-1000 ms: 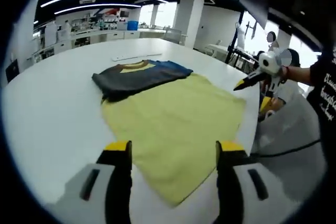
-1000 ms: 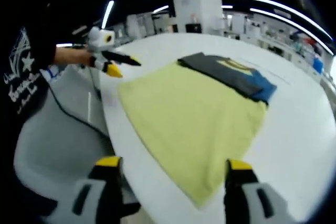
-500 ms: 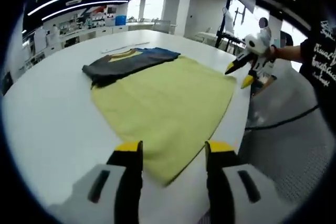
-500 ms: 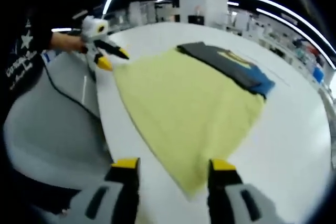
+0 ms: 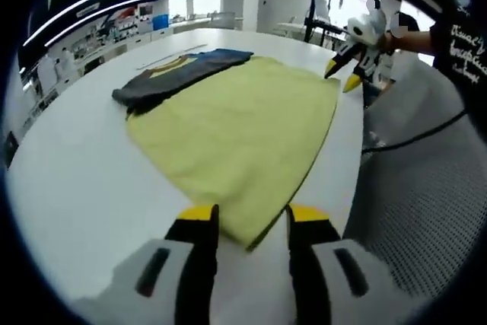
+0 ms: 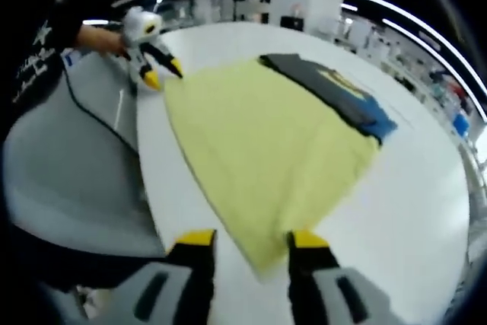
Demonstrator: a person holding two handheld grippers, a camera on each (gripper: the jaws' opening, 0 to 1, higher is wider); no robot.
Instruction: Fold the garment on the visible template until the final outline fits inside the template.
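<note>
A large yellow cloth [image 5: 236, 127] [image 6: 266, 142] lies flat on the white table [image 5: 68, 180] [image 6: 411, 188]. A folded dark grey garment [image 5: 179, 74] [image 6: 335, 93] with a blue part and a yellow collar rests across its far end. My left gripper [image 5: 251, 222] is open at the cloth's near corner, and the corner's tip lies between its yellow-tipped jaws. My right gripper [image 6: 251, 245] is open astride the other near corner. Each gripper appears in the other's view by the table's edge: the right gripper [image 5: 346, 74] and the left gripper [image 6: 156, 74].
A grey mesh chair back [image 5: 411, 188] [image 6: 68, 157] sits close to the table's edge, with a black cable running over it. A black printed sleeve [image 5: 464, 36] [image 6: 34, 58] shows behind it. Workbenches and lit shelves stand far off.
Both grippers have come down and forward onto the yellow cloth's near corners, and their jaws have narrowed around the corners. The cloth and the dark garment have not moved.
</note>
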